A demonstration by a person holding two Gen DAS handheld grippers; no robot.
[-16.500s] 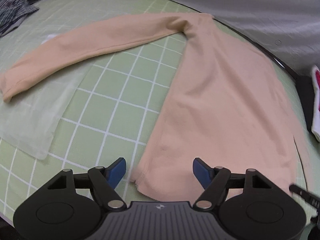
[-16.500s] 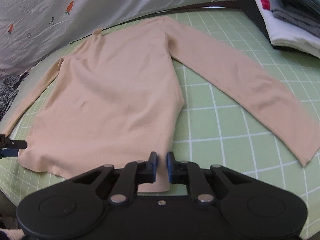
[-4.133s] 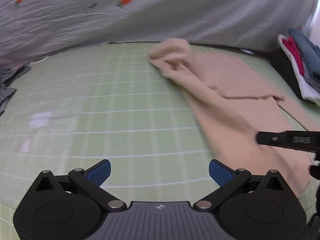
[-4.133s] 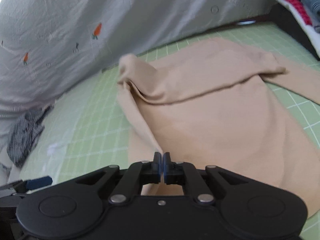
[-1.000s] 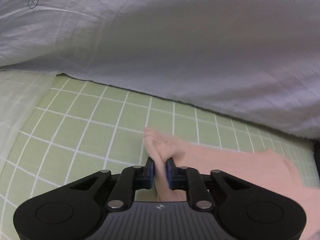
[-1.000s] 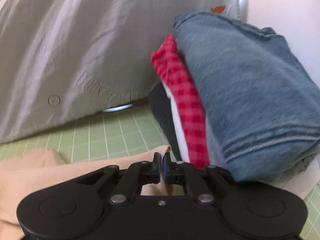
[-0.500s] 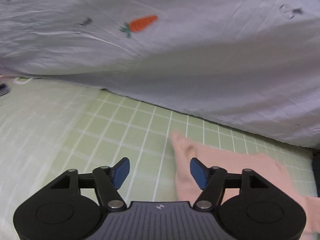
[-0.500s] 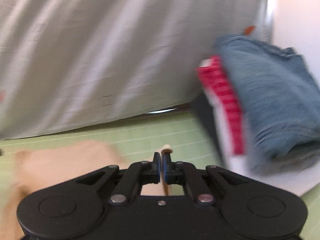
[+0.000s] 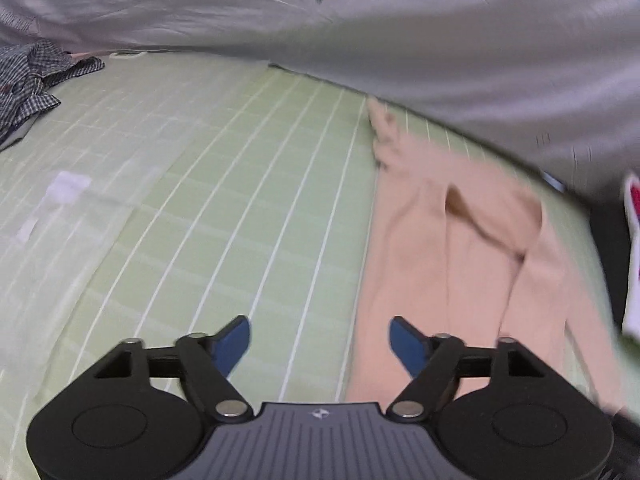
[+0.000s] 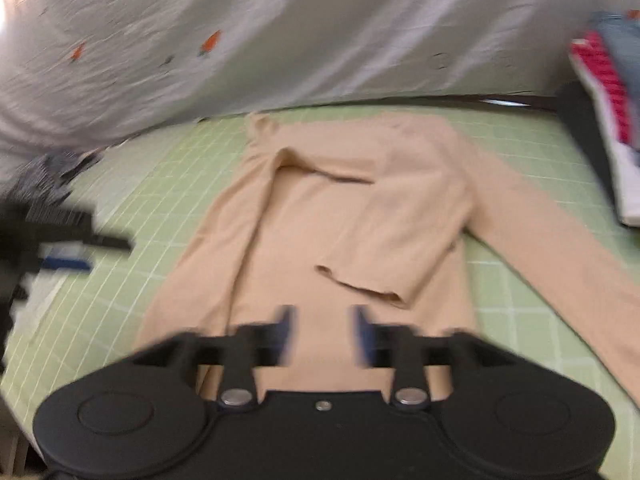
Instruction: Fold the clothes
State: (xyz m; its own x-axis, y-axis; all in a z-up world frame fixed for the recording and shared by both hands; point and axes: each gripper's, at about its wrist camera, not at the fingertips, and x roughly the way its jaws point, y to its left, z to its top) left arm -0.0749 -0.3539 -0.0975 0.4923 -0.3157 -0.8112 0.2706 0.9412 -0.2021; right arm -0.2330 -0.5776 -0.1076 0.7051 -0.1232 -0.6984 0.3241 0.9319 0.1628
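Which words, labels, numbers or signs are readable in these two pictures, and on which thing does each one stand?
No text can be read.
Grey sheet: printed carrots and small round marks, no words legible.
Left tongs: a small emblem on the grey body, too small to read.
Peach shirt, green checked mat: no writing.
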